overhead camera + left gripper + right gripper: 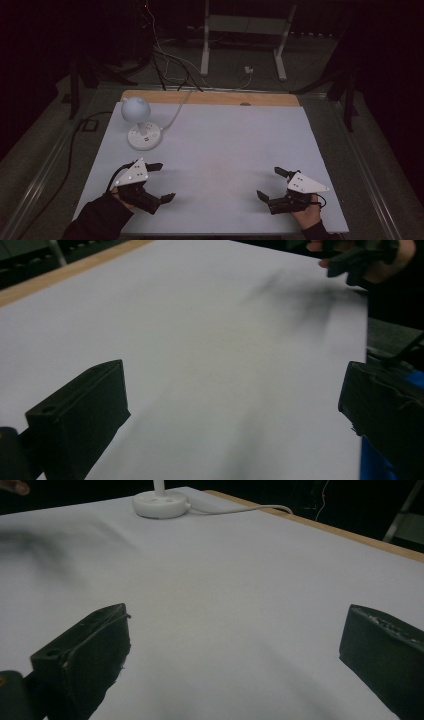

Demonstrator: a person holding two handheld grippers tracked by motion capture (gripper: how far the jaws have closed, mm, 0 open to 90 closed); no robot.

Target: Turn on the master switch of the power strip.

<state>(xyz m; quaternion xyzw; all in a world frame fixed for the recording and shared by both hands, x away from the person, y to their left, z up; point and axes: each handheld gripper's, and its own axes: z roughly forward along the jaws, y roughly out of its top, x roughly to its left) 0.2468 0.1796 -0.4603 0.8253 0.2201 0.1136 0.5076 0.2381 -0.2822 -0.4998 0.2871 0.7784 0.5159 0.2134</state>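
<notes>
**Both grippers spread over a bare white sheet, lamp at the far left**

The left gripper [161, 181] has its jaws wide apart with nothing between them, low over the white sheet [220, 150]. The right gripper [270, 182] is likewise spread and empty, well apart from the left one, near the sheet's front right. A white desk lamp [140, 122] stands at the far left of the sheet, nearer the left gripper, its cord [177, 111] trailing off the wooden table edge [210, 97]. No readable writing shows on the lamp's base.
</notes>
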